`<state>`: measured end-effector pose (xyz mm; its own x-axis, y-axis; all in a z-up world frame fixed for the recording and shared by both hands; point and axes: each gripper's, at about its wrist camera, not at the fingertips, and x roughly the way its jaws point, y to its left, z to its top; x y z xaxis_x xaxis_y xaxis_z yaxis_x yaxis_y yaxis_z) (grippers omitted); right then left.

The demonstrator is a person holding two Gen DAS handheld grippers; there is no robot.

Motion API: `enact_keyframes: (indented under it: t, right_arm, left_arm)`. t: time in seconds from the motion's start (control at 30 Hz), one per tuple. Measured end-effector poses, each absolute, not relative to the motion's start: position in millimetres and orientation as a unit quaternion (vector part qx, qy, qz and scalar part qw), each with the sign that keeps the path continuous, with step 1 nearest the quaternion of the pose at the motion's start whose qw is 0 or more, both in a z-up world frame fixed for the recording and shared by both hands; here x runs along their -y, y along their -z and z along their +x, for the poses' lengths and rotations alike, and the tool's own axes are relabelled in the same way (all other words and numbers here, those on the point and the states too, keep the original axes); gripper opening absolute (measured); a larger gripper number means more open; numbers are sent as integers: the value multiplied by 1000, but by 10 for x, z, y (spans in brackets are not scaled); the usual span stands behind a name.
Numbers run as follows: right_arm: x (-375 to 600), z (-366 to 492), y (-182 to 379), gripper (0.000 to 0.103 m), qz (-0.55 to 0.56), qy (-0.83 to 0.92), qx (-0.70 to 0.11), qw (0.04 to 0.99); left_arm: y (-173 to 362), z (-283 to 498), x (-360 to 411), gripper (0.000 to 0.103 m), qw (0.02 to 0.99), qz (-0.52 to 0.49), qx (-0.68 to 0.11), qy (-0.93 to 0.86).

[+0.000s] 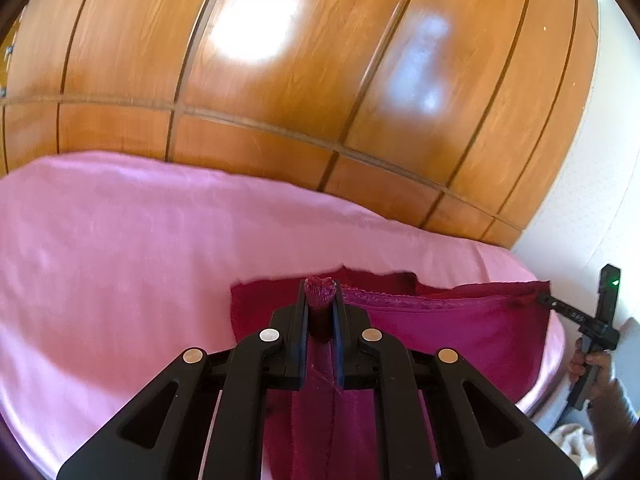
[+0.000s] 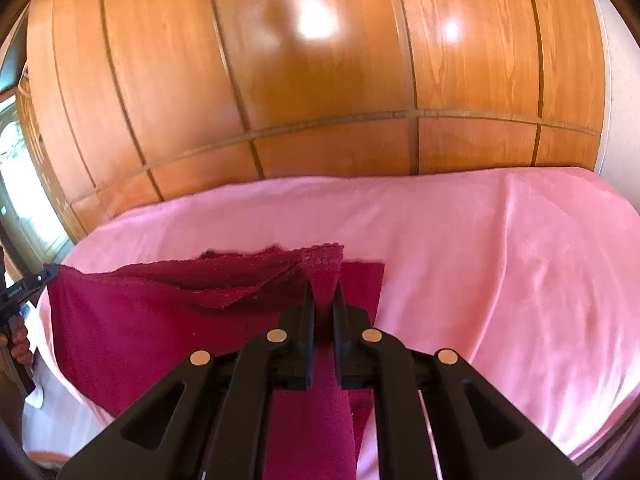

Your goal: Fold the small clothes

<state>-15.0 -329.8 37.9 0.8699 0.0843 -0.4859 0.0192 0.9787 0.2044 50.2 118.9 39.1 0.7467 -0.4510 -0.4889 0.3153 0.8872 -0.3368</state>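
- Wood-panel wardrobe behind; pink bed carries the maroon garment.
- Left claw and right claw each pinch a garment corner (edge stretched between).
- Step: lift for fold. Next: carry both corners far, level.

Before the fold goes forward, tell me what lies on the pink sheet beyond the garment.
Nothing visible. Both the left gripper and right gripper are shut on the maroon garment; the pink sheet beyond it shows only bare fabric up to the wooden wardrobe.

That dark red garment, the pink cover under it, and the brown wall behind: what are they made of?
The dark red garment looks like soft knit fabric, matte, with a fuzzy edge. The pink cover seems a smooth woven sheet, slightly shiny, creased. The brown panels look like glossy wood or wood-look laminate: grain lines and bright glare; which one is unclear.
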Motion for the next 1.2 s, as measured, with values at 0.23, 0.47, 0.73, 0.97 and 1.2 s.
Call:
enact_keyframes:
  t: [0.23, 0.47, 0.73, 0.97, 1.2]
  right_arm:
    - [3377, 597, -274, 6, 117, 0, -275, 954]
    - [3463, 1209, 31, 6, 125, 27, -318, 940]
    - [3558, 1563, 423, 6, 134, 47, -371, 918]
    - [3614, 1274, 357, 55, 152, 47, -348, 924]
    - [3499, 546, 428, 69, 185, 5, -340, 922]
  left_arm:
    - [-337, 1122, -1002, 9, 931, -95, -305, 177]
    - [-22, 1719, -814, 9, 924, -73, -345, 147]
    - [453, 2202, -739, 9, 906, -56, -406, 108]
    - [474, 1905, -1063, 35, 897, -104, -412, 123]
    - [606, 1006, -1558, 36, 881, -146, -424, 150]
